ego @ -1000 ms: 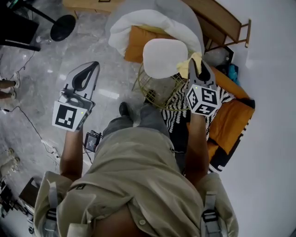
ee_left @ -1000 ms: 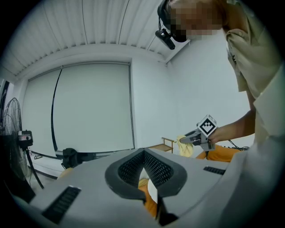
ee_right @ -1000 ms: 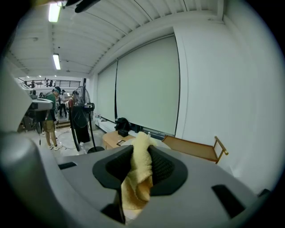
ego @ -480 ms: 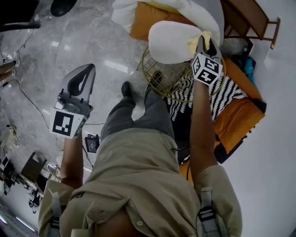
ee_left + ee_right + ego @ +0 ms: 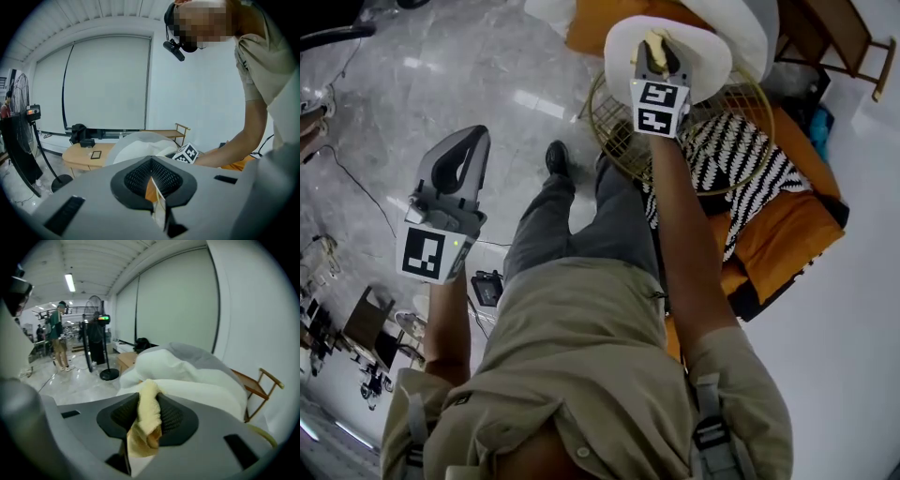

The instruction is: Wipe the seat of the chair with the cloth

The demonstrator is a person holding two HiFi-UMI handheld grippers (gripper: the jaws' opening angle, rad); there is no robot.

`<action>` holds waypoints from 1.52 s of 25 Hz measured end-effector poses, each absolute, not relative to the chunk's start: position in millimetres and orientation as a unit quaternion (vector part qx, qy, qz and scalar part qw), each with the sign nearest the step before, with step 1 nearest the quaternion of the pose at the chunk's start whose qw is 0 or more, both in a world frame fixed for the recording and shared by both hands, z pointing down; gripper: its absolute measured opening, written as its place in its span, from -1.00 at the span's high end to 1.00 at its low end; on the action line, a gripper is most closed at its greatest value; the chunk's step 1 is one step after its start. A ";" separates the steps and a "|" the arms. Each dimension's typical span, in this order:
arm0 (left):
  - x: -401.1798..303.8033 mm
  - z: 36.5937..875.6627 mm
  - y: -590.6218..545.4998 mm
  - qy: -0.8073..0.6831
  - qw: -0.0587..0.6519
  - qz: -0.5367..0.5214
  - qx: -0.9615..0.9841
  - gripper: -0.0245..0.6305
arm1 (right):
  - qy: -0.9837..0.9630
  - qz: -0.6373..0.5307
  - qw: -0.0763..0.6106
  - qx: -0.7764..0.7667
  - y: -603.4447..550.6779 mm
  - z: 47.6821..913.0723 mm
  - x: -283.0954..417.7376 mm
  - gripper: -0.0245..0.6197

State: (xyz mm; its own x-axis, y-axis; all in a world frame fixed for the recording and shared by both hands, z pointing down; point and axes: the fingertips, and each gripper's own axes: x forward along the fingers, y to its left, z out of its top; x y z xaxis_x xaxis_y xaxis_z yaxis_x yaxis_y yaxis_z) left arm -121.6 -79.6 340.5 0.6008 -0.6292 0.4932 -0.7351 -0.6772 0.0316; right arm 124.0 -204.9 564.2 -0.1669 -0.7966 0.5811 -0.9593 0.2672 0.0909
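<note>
Right hand-held gripper [image 5: 656,52]: jaws pinched on a pale yellow folded cloth [image 5: 653,39]. The right gripper view shows the cloth [image 5: 144,420] bunched between the dark ribbed pads and hanging below them.

Change: a second ago the cloth sits at the right edge of the white rounded seat [image 5: 622,49] of the gold wire-frame chair [image 5: 619,141]. Now it is over the middle of the seat, with the arm stretched further forward. Looks like a stroke travelling right to left across the seat. Contact appears likely, but the head view cannot confirm pressure.

Left hand-held gripper [image 5: 473,141]: jaws pressed together on nothing, held above the grey marble floor [image 5: 441,75], well apart from the chair. Its place barely shifts.

Judgement: wiping is under way. The right half is probably covered, and the left and far parts of the seat remain.
</note>
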 end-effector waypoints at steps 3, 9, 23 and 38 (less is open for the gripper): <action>-115.5 343.6 -80.0 -0.379 0.117 0.232 0.888 0.88 | -0.784 0.144 0.284 0.533 -202.2 572.1 69.6 0.51; -106.6 351.2 -83.0 -0.370 0.119 0.231 0.892 0.88 | -0.773 0.139 0.302 0.541 -198.6 581.5 100.4 0.51; -83.0 347.7 -96.4 -0.375 0.126 0.193 0.898 0.88 | -0.641 0.104 0.334 0.684 -166.7 557.4 296.5 0.51; -110.6 374.1 -80.8 -0.374 0.134 0.238 0.886 0.88 | -0.777 0.136 0.340 0.511 -184.2 631.4 52.3 0.52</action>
